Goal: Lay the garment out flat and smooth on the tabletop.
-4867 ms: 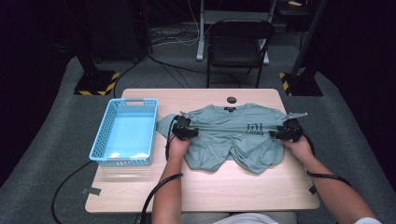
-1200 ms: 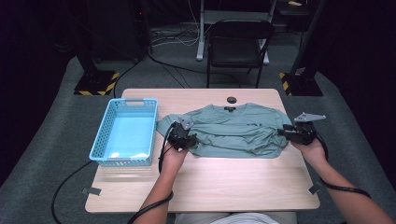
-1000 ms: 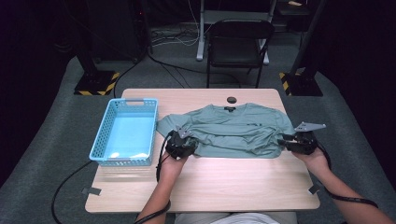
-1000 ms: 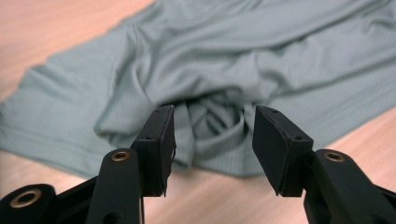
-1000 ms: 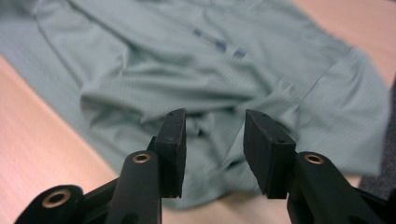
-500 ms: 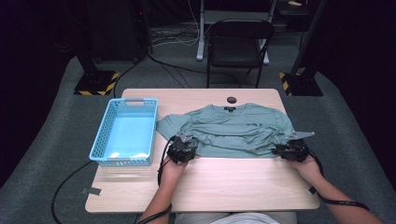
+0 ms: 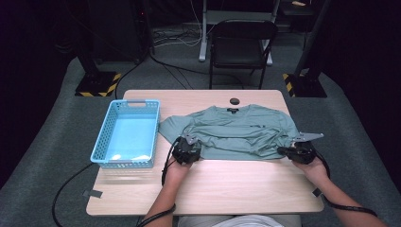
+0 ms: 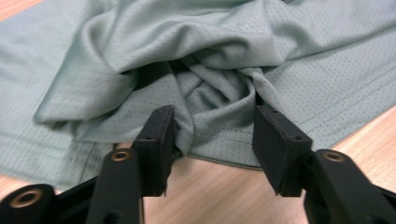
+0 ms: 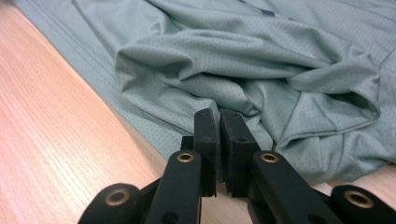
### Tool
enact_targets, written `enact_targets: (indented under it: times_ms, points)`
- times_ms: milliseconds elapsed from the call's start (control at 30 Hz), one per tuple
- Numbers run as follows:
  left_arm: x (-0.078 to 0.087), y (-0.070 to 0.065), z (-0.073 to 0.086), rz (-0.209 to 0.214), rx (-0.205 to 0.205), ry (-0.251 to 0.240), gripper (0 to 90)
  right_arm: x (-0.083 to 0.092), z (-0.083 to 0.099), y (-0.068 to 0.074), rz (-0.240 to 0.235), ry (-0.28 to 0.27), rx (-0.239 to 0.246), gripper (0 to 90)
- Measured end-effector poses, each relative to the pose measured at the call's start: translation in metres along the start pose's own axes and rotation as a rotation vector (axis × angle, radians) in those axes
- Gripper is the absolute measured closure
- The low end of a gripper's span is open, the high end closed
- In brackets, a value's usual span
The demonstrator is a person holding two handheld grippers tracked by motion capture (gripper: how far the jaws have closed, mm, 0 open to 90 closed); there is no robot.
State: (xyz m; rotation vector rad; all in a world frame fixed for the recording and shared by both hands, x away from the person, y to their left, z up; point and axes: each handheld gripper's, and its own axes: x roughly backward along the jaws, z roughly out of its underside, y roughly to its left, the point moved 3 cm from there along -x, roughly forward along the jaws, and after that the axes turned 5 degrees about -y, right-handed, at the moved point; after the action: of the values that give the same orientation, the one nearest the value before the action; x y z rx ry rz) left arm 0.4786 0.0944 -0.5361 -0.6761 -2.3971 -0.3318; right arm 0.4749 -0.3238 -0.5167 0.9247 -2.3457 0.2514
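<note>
High view: green T-shirt [image 7: 236,130] lies spread across the far half of the worktop [image 7: 213,189], collar at 12 o'clock, hem toward the person at 6. Blue basket [image 7: 109,142] sits just beside the shirt at its 9 o'clock, not touching that I can tell. Small dark round object [image 7: 234,100] on the worktop just past the collar. Left tongs [image 7: 186,150] rest at the hem's left end, right tongs [image 7: 297,150] at the hem's right corner, each in a hand coming in from 6 o'clock. Black chair [image 7: 242,45] stands on the floor beyond the worktop.

Left gripper view: left tongs [image 8: 212,135] spread, jaws about half apart, having just closed in a little. A bunched fold of the T-shirt [image 8: 210,93] and its stitched hem sit between the jaws; the left jaw touches cloth, the right jaw stands at the cloth's edge, no squeeze visible. Bare worktop [image 8: 219,196] shows below the hem.

Right gripper view: right tongs [image 9: 218,122] pressed together after closing fast, jaws nearly meeting. Their tips are at the hem of the T-shirt [image 9: 243,70]; whether cloth is caught between them I cannot tell. Worktop [image 9: 60,154] runs bare at 9 o'clock.
</note>
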Motion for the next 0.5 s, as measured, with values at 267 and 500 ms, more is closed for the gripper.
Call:
enact_targets:
  times_ms: [267,500]
  points:
    - [-0.001,0.000,-0.002,0.021,-0.022,0.001,80.4,-0.001,0.004,0.000,0.006,0.013,0.003,85.0]
    - [0.019,0.002,-0.011,-0.001,-0.036,-0.049,83.5,0.007,-0.001,-0.002,0.010,-0.017,-0.008,85.2]
